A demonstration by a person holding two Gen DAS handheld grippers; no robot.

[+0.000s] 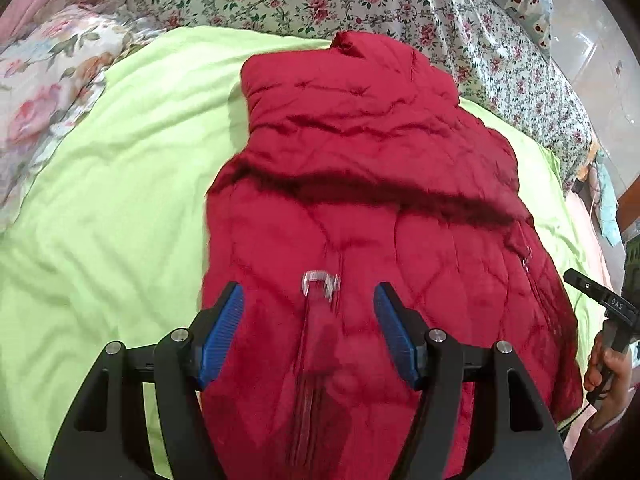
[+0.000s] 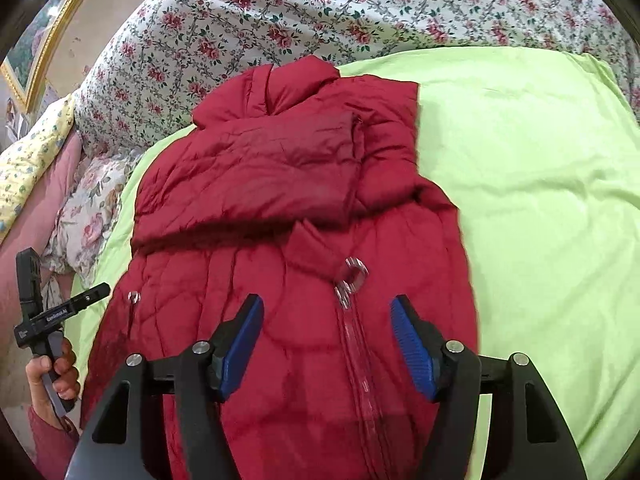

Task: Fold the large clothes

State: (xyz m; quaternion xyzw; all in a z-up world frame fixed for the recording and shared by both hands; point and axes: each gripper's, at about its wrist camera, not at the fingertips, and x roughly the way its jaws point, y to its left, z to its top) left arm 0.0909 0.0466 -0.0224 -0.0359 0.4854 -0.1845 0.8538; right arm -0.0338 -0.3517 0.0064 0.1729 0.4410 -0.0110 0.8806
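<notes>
While the red quilted jacket [image 1: 372,208] lies front-up on the green sheet [image 1: 120,200], with both sleeves already crossed over its chest, the left wrist view shows the left gripper [image 1: 308,312] poised above the jacket's lower half, astride the zipper [image 1: 316,320]. Its jaws stand wide apart, holding and touching nothing. To fold well, each gripper should probably pinch the hem at an outer corner, through all layers, and carry it evenly toward the collar so the sleeves stay tucked. The right gripper appears at the jacket's right edge, its jaw state indiscernible from here.

From the right wrist view, the right gripper [image 2: 326,328] likewise hovers over the lower jacket [image 2: 280,200], just beside the zipper pull [image 2: 354,276]; its jaws are spread wide, empty, clear of the cloth. A floral bedspread [image 2: 280,20] lies beyond the collar.
</notes>
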